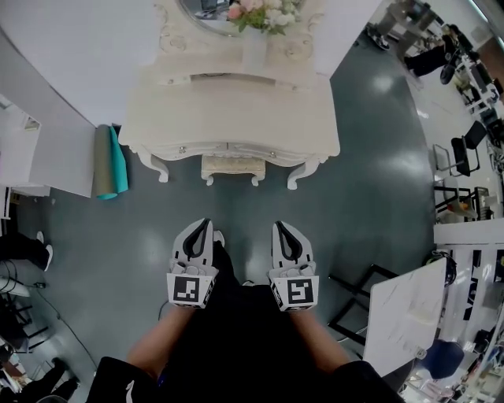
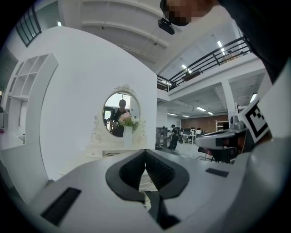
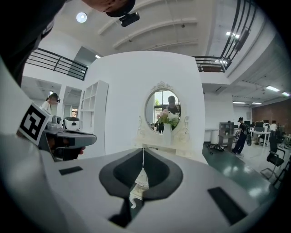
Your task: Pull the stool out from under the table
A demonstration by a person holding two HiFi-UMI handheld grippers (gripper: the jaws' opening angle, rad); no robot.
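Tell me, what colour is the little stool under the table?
The stool is cream; head view.

Head cam: high, aimed steeply down at floor (image 1: 378,181). Table (image 1: 236,118) sits at frame top, left gripper (image 1: 205,224) and right gripper (image 1: 281,226) low-center, well apart from it. 2 gripper cams: low, level, facing table and mirror (image 3: 162,105), side by side. All 3 share table, stool (image 1: 232,167), flowers (image 1: 264,12).
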